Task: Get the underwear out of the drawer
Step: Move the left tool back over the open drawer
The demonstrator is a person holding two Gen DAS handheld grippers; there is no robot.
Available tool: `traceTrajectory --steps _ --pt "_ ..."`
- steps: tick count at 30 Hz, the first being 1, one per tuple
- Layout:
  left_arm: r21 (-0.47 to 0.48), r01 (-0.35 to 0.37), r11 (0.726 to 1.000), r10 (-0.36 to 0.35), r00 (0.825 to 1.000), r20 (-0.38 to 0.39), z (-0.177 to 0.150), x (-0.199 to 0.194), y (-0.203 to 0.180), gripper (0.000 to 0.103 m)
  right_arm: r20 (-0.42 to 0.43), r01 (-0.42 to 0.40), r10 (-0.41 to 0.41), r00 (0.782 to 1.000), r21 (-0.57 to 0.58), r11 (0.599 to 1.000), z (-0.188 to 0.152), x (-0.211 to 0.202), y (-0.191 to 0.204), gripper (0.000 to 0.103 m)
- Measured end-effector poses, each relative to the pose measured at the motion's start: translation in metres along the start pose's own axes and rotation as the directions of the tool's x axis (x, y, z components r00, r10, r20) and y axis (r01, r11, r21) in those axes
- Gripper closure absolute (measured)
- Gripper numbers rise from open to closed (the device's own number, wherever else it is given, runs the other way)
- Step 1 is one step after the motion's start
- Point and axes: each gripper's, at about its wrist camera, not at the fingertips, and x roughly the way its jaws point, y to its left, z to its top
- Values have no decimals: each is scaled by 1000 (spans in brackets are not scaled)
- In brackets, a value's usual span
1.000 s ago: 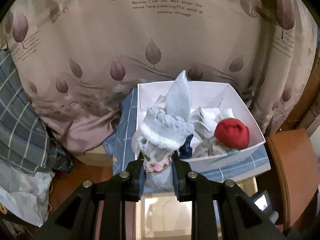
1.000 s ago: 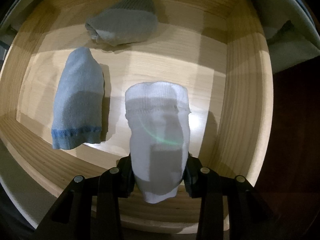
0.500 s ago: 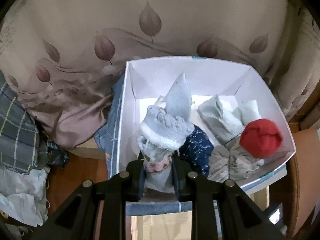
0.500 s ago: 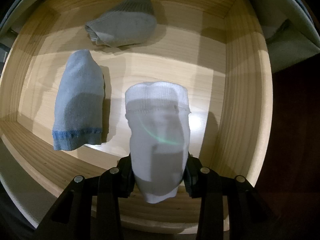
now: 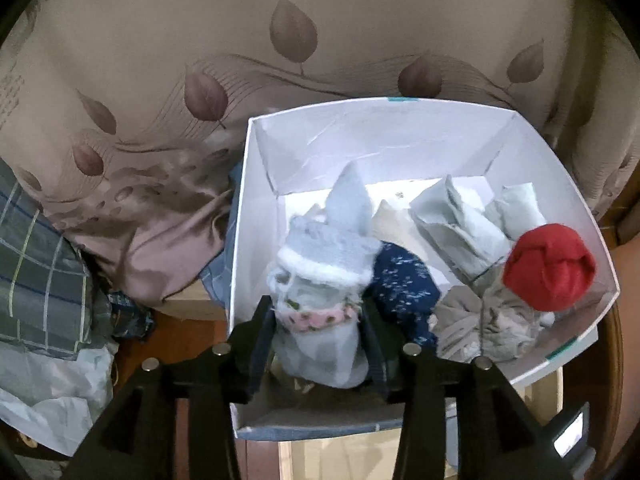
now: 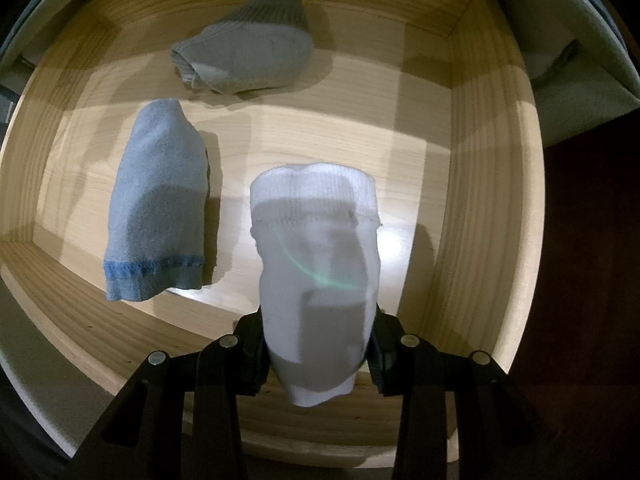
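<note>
leaf-print curtain [image 5: 224, 56] hangs behind the white box [image 5: 256, 184], plaid cloth [image 5: 36, 264] bunched at the left, small screen [image 5: 570, 432] glowing bottom right.

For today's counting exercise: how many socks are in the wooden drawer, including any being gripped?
3: a grey sock at the back, a blue sock on the left, a white sock in the right claw.

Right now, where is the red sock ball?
In the left wrist view, the red sock ball sits in the white box at its near right corner, atop a grey bundle, right of the navy speckled sock.
</note>
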Motion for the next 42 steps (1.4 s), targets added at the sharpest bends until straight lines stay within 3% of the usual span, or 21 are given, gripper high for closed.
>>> traceTrajectory --steps 6,10,16,22,31,36,42 --pt "10 48 999 -49 998 49 -1 -26 -1 45 1 8 -8 1000 -1 1000 0 -1 1 67" --pt "14 93 996 -94 993 68 0 -46 3 44 -2 15 -15 1000 -1 1000 0 0 3 67" --pt "14 72 997 -73 991 116 -16 -77 11 44 7 21 -21 1000 4 1000 -1 -2 5 67" --pt "12 27 1000 -28 992 122 -67 -88 21 44 3 -6 6 1000 15 1000 0 2 0 67" --pt "-140 26 990 -17 998 64 -148 -51 23 44 30 -19 18 999 31 999 -3 1 -2 67" --pt "-159 33 987 -36 999 -17 -180 -15 1 44 58 -3 1 998 34 999 -9 -3 -1 67" --pt "-176 38 984 -48 998 -51 -203 13 -20 44 77 -10 7 997 45 999 -13 -4 -2 67"
